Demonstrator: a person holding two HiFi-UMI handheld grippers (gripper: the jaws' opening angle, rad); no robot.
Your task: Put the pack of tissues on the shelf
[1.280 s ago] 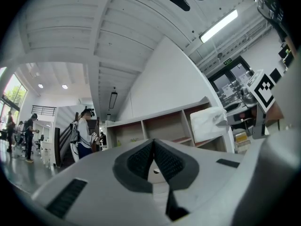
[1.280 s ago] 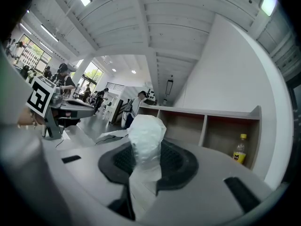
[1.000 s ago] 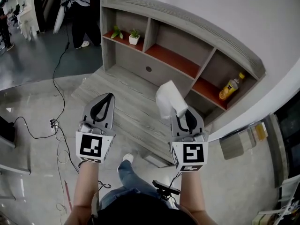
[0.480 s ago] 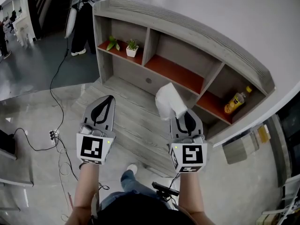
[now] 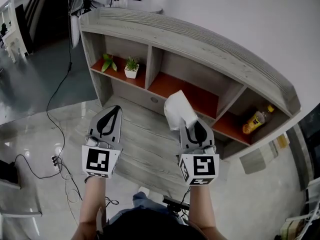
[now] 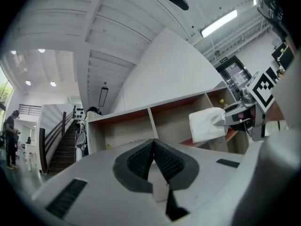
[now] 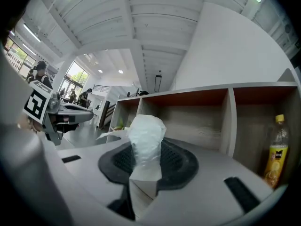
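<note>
Tissue pack (image 5: pixel 179 110) sticks up, clamped between the right tongs (image 5: pixel 192 124).

No legible text, brand or number in any view.
- Marker cube (image 5: pixel 98 160) behind left fingers (image 5: pixel 106 121): black-and-white square code, no letters.
- Marker cube (image 5: pixel 200 166) behind right fingers (image 5: pixel 186 134): similar code.
- Pack of tissues (image 5: pixel 179 110) between right fingers: plain white wrap.
- Bottle (image 5: pixel 256 119) in shelf (image 5: pixel 200 41), ahead-right of right fingers: yellow label, print too small.
</note>
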